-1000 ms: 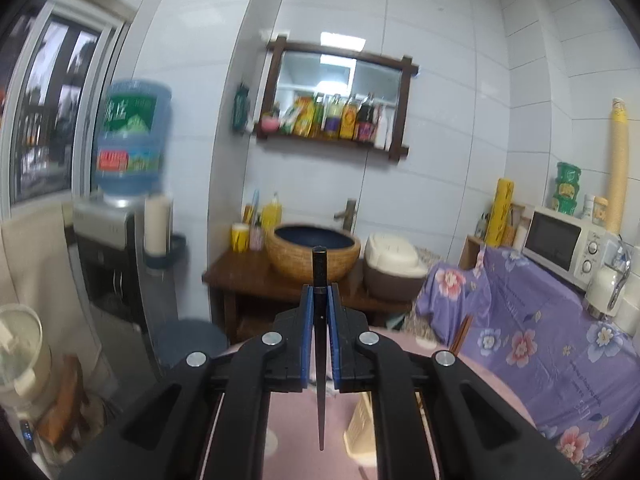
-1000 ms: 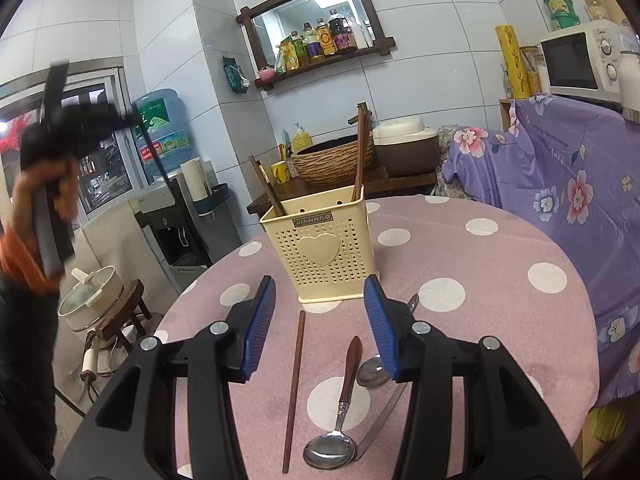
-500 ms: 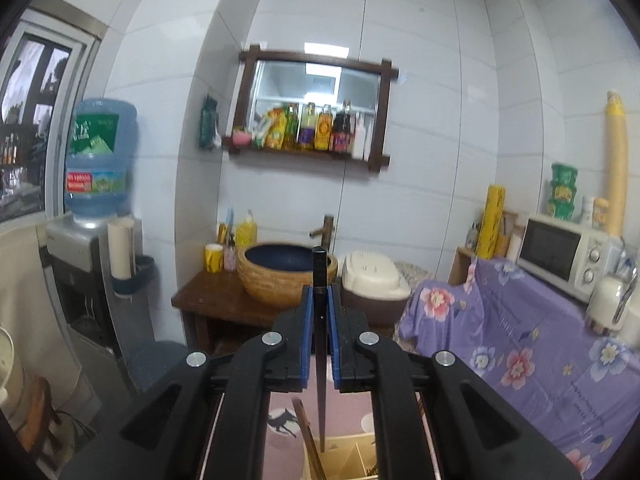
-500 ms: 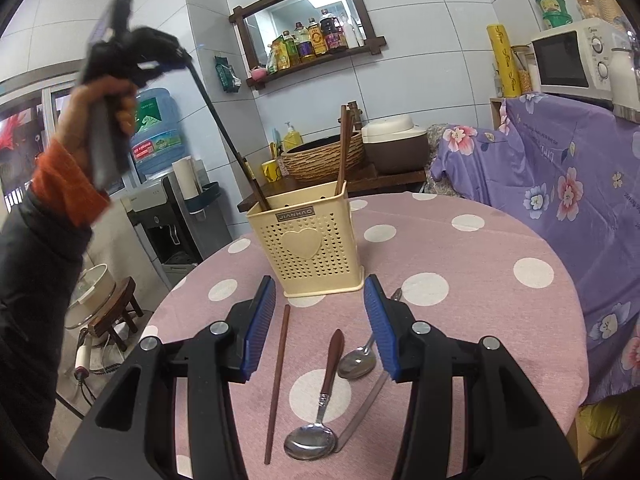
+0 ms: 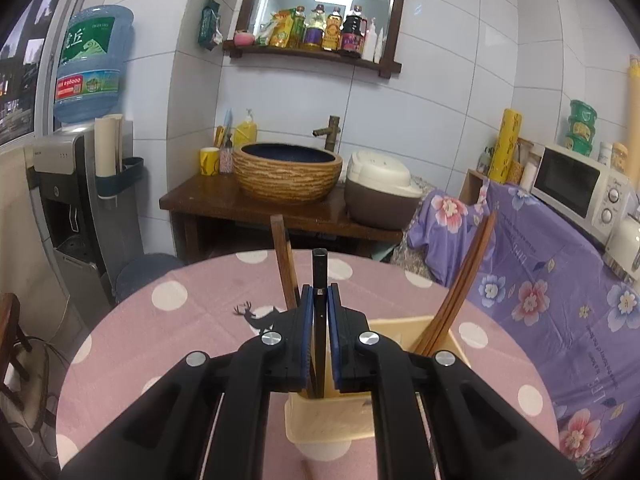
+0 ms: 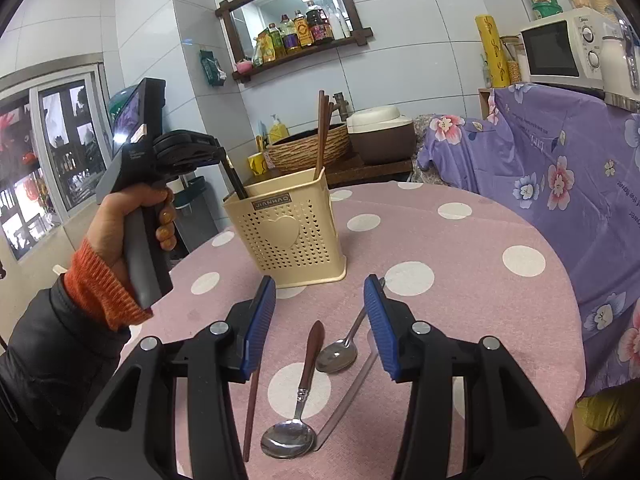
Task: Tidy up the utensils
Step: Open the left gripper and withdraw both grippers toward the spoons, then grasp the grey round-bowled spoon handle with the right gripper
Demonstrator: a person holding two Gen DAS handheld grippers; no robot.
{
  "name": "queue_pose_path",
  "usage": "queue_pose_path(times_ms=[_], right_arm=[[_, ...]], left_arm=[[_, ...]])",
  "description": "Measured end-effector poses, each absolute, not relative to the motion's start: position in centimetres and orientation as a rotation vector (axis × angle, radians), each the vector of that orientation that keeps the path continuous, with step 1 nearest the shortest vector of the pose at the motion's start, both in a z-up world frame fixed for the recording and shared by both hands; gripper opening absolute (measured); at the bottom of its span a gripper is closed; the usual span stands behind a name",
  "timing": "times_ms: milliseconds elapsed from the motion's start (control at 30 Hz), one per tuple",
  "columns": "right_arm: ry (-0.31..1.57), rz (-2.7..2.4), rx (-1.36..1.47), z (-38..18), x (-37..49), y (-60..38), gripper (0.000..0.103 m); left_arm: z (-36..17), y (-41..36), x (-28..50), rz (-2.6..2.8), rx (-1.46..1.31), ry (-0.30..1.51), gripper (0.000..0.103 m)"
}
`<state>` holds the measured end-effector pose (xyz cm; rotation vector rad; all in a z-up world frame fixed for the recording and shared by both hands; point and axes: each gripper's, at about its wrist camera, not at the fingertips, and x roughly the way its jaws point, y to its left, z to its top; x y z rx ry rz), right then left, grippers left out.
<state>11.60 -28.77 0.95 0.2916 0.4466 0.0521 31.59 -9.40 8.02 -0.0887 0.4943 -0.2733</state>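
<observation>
One black chopstick (image 5: 319, 276) is clenched between the blue pads of the left gripper (image 5: 319, 300), its lower end dipped into the cream perforated plastic utensil holder with a heart on its front (image 6: 286, 232). Three brown wooden chopsticks also stand in that holder: one (image 5: 282, 256) just left of the black one, two (image 5: 466, 280) leaning right. On the table near the holder lie one loose brown chopstick (image 6: 251, 408), two spoons, a wood-handled one (image 6: 298, 408) and a smaller steel one (image 6: 340, 350), plus one flat steel handle (image 6: 348, 396) whose end is hidden. Right gripper (image 6: 320, 316) hovers over them, fingers released, grasping nothing. A hand with an orange cuff (image 6: 132, 216) grips the left tool at the holder's left. Surface: round table under a pink cloth with white dots (image 6: 460, 280). Far side: white tiled wall, wooden shelf of bottles (image 5: 320, 32), woven-look basin (image 5: 286, 172) on a dark stand, rice cooker (image 5: 380, 190). Right: microwave (image 5: 580, 192) on purple floral cloth. Left: water dispenser with blue bottle (image 5: 92, 64).
</observation>
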Motion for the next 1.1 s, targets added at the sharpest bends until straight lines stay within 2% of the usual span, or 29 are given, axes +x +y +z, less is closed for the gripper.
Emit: queue_pose_path(times_ms=[100,133,167,200,233,267,333,467,733,833,1033,1100], right_arm=[[0.459,0.047,0.294,0.6,11.9,-28.7,0.047],[0.463,0.045,0.293,0.5,12.0,-28.7,0.047],[0.467,0.040,0.292,0.4,12.1,-28.7,0.047],[0.468,0.034,0.293,0.3,12.1,-28.7,0.047],[0.473,0.030,0.296,0.2,12.2,-28.8,0.047],[0.477,0.027,0.301,0.1,12.3,-28.9,0.047],[0.483,0.018,0.309,-0.1,12.4,-29.1,0.047],[0.501,-0.005,0.322,-0.7,12.6,-29.6,0.047],[0.557,-0.053,0.335,-2.2,12.9,-30.4,0.047],[0.587,-0.076,0.338,-3.0,12.9,-31.0,0.047],[0.668,-0.095,0.359,-4.8,13.7,-31.8,0.047],[0.695,-0.084,0.350,-5.4,14.1,-31.4,0.047]], left_arm=[[7.8,-9.5,30.9,-0.281,-0.066,0.494,0.009],[7.8,-9.5,30.7,-0.287,-0.064,0.498,0.014],[7.7,-9.3,30.4,-0.293,-0.070,0.502,0.028],[7.7,-9.0,30.0,-0.297,-0.083,0.501,0.037],[7.6,-8.5,29.4,-0.297,-0.098,0.497,0.055],[7.6,-8.1,28.8,-0.298,-0.112,0.492,0.063],[7.3,-7.4,27.6,-0.306,-0.123,0.491,0.065],[6.1,-6.4,25.1,-0.300,-0.108,0.526,0.076],[0.9,-2.9,21.3,-0.235,-0.101,0.634,0.078],[-1.1,-2.3,20.7,-0.213,-0.085,0.679,0.076],[-4.0,-2.3,20.4,-0.239,-0.106,0.767,0.051],[-4.5,-2.8,20.4,-0.253,-0.098,0.782,0.047]])
